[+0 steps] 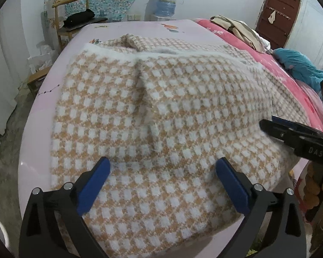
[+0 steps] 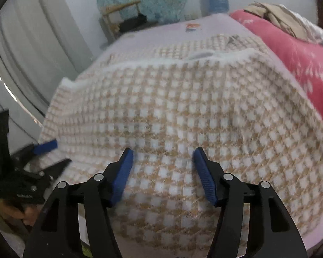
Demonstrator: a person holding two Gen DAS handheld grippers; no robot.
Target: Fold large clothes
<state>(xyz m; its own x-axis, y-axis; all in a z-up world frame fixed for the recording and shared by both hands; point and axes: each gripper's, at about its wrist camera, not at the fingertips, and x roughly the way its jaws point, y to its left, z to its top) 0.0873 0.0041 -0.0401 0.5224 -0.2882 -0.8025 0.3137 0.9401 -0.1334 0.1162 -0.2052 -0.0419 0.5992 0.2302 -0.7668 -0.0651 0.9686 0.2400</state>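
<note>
A fuzzy tan-and-white checked garment [image 1: 152,116], folded over with its white-trimmed edge lying across the far side, is spread on a bed covered by a pale pink sheet [image 1: 127,29]. The left tool [image 1: 162,168] hangs above the garment's near edge with its blue pads spread wide and nothing between them. The right tool [image 2: 163,158] hovers over the same near part, its pads moderately apart and gripping nothing. A pink quilt [image 1: 288,79] runs along the bed's right side, with beige clothes [image 1: 232,29] piled on it. Beyond the bed stand a wooden chair [image 1: 72,13] and a water dispenser bottle [image 1: 166,2].
</note>
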